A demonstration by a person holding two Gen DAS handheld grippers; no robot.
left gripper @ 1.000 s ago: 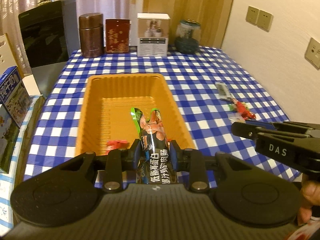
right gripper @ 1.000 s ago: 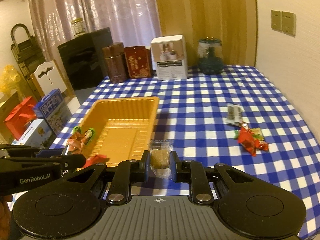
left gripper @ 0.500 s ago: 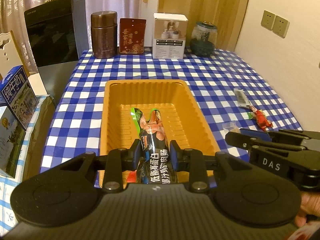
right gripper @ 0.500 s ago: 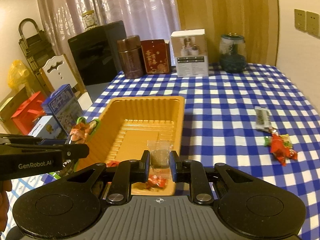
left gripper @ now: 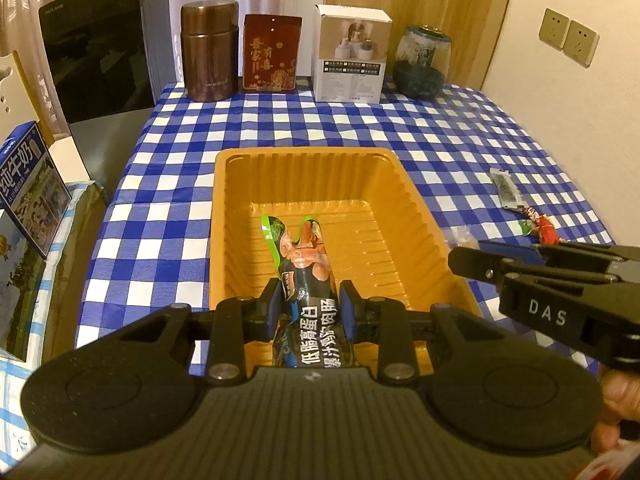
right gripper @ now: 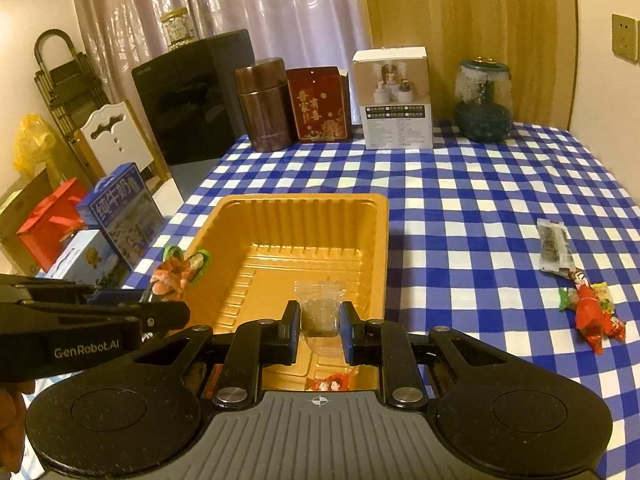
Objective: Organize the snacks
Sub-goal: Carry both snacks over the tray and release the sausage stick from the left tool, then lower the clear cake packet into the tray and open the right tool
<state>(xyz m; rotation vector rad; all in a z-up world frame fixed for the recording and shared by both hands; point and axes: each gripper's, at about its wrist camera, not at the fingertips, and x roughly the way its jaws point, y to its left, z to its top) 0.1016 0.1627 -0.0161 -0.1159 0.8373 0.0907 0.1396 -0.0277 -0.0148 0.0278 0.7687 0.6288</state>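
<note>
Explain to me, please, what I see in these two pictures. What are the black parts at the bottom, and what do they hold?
No robot is here. A person carries a hand-held gripper in each hand, and each one has a camera that looks forward along its two fingers.

The left camera shows the left hand-held gripper shut on a sausage snack pack, above an orange tray. The black arm at its right is the other gripper.

The right camera shows the right hand-held gripper shut on a small clear-wrapped snack, over the near part of the same tray. One red-wrapped candy already lies in the tray.

The table has a blue checked cloth. To the right lie a dark snack packet and red candies. At the back stand a brown canister, a red box, a white box and a glass jar.
</note>
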